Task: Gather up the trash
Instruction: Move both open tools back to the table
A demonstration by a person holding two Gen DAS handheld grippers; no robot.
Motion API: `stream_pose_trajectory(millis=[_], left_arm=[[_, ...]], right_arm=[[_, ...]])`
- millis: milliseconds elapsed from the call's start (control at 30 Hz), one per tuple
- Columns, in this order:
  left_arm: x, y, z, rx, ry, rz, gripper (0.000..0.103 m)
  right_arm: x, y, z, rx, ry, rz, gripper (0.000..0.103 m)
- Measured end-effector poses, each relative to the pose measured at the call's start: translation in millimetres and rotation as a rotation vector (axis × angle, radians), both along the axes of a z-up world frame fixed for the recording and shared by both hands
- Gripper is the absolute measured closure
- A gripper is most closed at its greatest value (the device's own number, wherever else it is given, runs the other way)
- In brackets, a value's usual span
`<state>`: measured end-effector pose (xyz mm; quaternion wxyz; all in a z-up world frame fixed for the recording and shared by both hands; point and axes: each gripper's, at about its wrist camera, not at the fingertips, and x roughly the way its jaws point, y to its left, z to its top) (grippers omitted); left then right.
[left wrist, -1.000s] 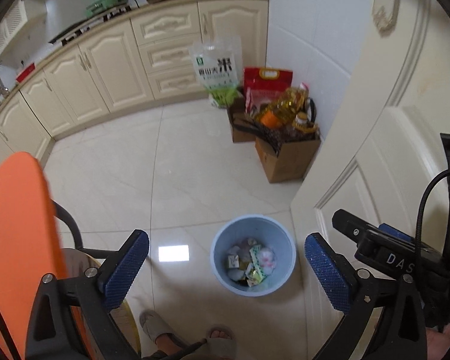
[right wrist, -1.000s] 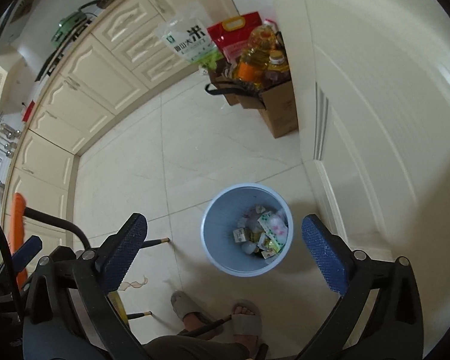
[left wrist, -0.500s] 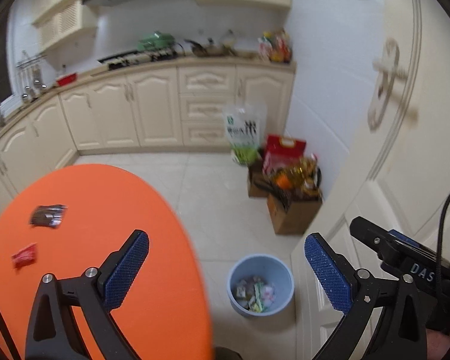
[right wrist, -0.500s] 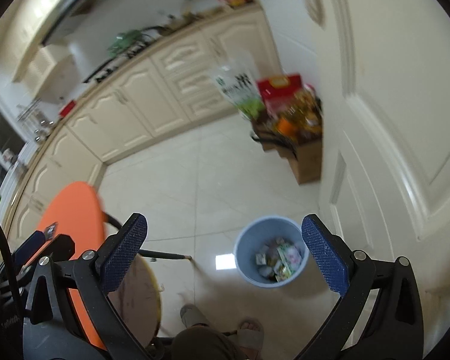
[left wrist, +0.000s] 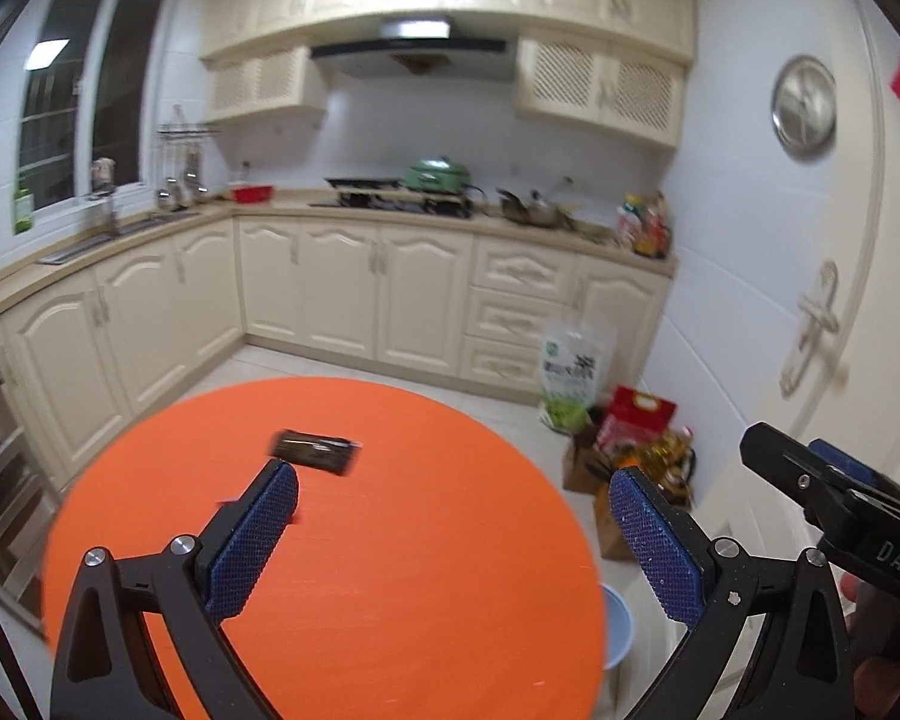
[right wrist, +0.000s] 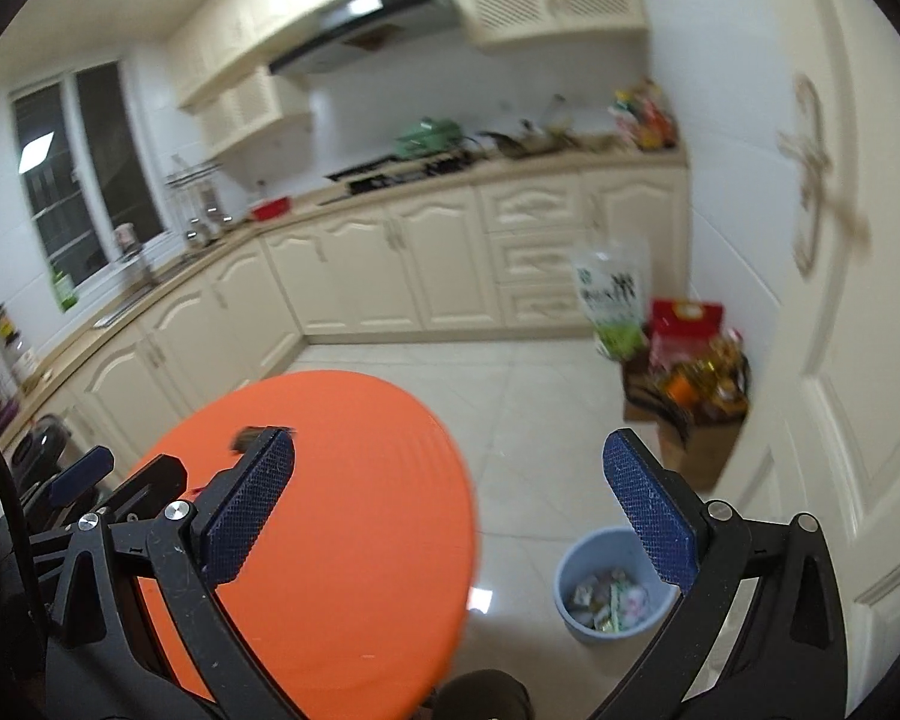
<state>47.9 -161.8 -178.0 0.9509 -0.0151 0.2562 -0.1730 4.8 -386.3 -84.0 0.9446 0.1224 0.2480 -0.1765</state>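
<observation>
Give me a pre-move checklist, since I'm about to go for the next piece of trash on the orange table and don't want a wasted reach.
1. Left gripper open and empty: ok.
2. Right gripper open and empty: ok.
3. Dark wrapper in sight on the orange table: ok.
4. Wrapper between the left fingers: not ok, it lies beyond them.
5. Red scrap by the left finger: cannot tell, mostly hidden.
6. Blue bin on the floor, unblocked: ok.

Ahead of the left gripper [left wrist: 453, 492], the orange table [left wrist: 390, 540] lies bare except for a dark wrapper [left wrist: 313, 452] just past its left finger. Below the right gripper [right wrist: 449, 468], open floor [right wrist: 528, 396] surrounds the blue bin [right wrist: 615, 588]; a door [right wrist: 858, 300] closes its right side.
</observation>
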Motion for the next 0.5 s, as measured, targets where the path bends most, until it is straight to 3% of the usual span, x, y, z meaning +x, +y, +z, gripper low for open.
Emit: stream_pose_trajectory(millis=[267,500], left_arm=[[-79,71,-21,-0.024,-0.01,0.147,0.001],[-117,113,-41,-0.044,0.029,0.19,0.001]], right_arm=[[29,99,11,-0.121,-0.01,0.165,0.0],[57,155,-7,-0.149,0.022,0.288,0.0]])
